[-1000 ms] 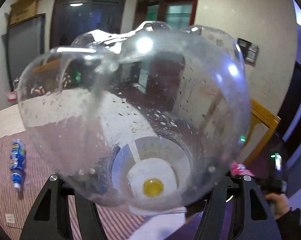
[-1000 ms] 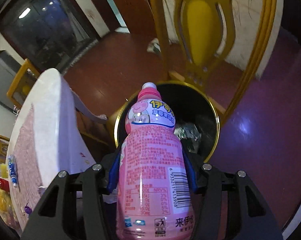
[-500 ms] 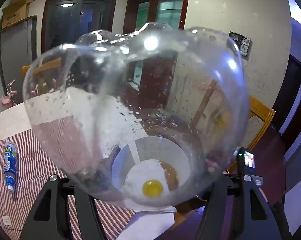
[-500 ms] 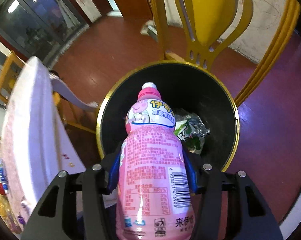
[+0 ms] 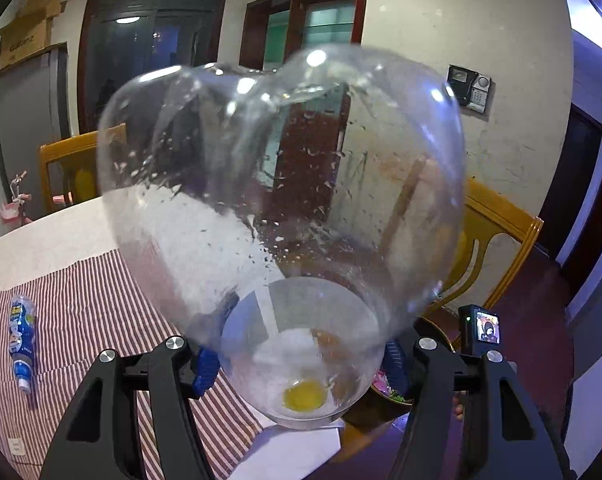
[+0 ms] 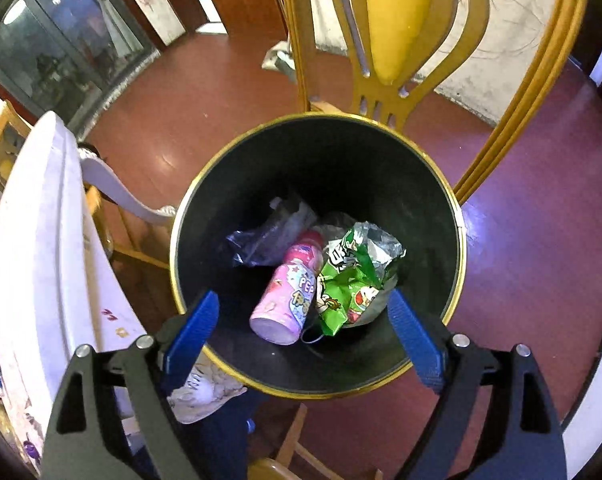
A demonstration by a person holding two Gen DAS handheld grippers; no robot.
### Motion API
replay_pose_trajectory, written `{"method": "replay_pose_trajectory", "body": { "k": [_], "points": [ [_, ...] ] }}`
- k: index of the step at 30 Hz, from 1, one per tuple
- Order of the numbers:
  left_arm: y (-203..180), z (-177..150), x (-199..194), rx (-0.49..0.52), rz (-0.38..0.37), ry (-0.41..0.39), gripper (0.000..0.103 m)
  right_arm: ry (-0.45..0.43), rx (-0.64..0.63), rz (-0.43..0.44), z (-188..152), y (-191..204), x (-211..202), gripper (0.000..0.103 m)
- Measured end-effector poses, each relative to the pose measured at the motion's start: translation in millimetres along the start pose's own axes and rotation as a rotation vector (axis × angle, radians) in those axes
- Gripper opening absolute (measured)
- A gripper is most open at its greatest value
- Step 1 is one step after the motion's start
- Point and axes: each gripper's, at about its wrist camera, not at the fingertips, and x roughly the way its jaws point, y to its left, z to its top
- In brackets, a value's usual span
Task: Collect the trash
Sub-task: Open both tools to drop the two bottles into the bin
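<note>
Opening over the black bin [image 6: 421,184], the right gripper [image 6: 303,330] has nothing between its jaws.
Below it the pink bottle [image 6: 287,294] lies on its side in the bin, touching a green wrapper [image 6: 351,280]. The left gripper [image 5: 297,364] is clamped on a clear plastic bottle [image 5: 281,184]; farther away a blue bottle [image 5: 21,338] lies on the striped cloth [image 5: 89,308].

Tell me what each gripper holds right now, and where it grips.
Left gripper: clear plastic bottle, clamped near its capped neck end. Right gripper: nothing, jaws opening above the bin.
</note>
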Motion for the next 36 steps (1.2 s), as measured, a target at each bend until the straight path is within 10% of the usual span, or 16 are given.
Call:
{"method": "replay_pose_trajectory", "body": {
  "k": [15, 24, 36],
  "points": [
    [-37, -8, 24, 0.070, -0.076, 0.040, 0.063, -0.200, 0.120, 0.110, -1, -26, -65, 0.087],
    [-125, -34, 130, 0.183, -0.231, 0.137, 0.063, -0.268, 0.252, 0.138, -13, -68, -90, 0.087],
    [-199, -120, 255, 0.332, -0.256, 0.410, 0.063, -0.307, 0.325, 0.140, -32, -98, -109, 0.087]
  ]
}}
